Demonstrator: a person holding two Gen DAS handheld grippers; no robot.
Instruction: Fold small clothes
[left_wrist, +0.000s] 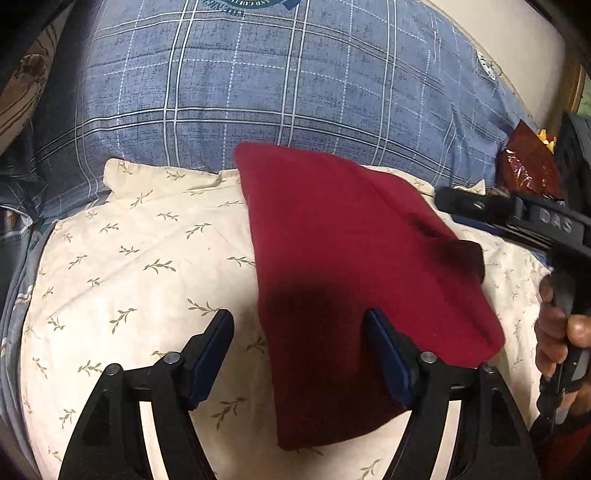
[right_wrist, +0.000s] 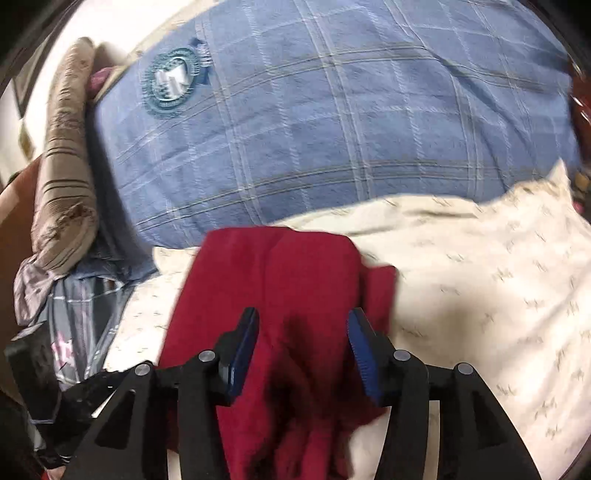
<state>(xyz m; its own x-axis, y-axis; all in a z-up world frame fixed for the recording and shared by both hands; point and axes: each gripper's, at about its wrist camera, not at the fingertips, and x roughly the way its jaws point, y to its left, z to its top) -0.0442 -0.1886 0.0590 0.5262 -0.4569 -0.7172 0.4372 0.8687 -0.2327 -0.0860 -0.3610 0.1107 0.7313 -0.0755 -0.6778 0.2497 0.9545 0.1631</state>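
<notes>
A folded dark red garment (left_wrist: 354, 266) lies flat on a cream pillow (left_wrist: 140, 266) printed with small green leaf sprigs, and beyond the pillow sits a large blue plaid cushion (left_wrist: 258, 74) bearing a round teal emblem. In the left wrist view, the left gripper (left_wrist: 299, 321) hovers over the near edge of the garment with its jaws spread wide; the left finger stands over bare pillow and the right finger (left_wrist: 388, 354) over the red cloth, and nothing is held between them. At the right edge of that view a person's hand (left_wrist: 557, 332) grips the black handle of the other tool, which extends over the pillow to the right of the garment. In the right wrist view, which is slightly blurred, the right gripper (right_wrist: 303, 325) hangs above the near part of the same red garment (right_wrist: 280, 280), its blue-padded jaws about half open with red fabric beneath them but nothing pinched. A brown striped pillow (right_wrist: 62, 177) lies at the far left of this view. A shiny dark red packet (left_wrist: 528, 162) rests at the far right of the left wrist view.
</notes>
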